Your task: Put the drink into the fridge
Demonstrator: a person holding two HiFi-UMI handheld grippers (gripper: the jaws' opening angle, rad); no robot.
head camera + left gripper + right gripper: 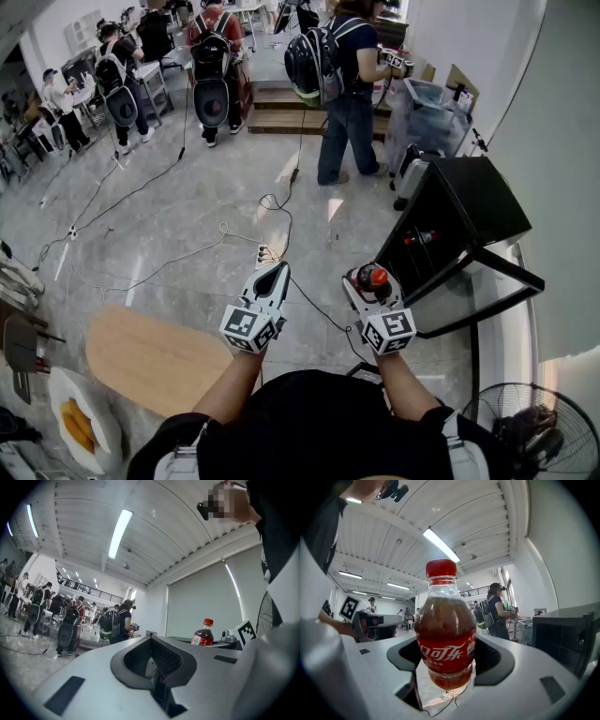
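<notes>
Head view: a small black fridge (469,202) stood on the grey floor with its door (506,264) swung wide open. Something red (419,238) lay on a shelf inside, too small to name. Just in front of the open fridge, the right gripper (367,283) held a clear plastic bottle of dark cola with a red cap (378,276). The left gripper (277,274) was alongside it, apart from the bottle. Both forearms reached forward from the body. At lower left a white plate (58,389) carried yellow food pieces (73,424) and was partly cut off by the frame edge. It lay near a round pale wooden tabletop (141,352).

Left gripper view: the left gripper (151,638) pointed roughly level across the room. Its jaws were brought together with nothing between them. The cola bottle (205,634) showed past the gripper's right side, its lower half hidden behind the grey body.

Right gripper view: the right gripper (445,646) had its jaws spread wide around the bottle (445,625), pressing on its lower body. The bottle stood upright and was filled with brown drink up to the shoulder. It had a red label, and its base hung clear above cables on the floor. The fridge (562,637) was at the right edge, only partly in frame, and its inside was too dark to read.
</notes>
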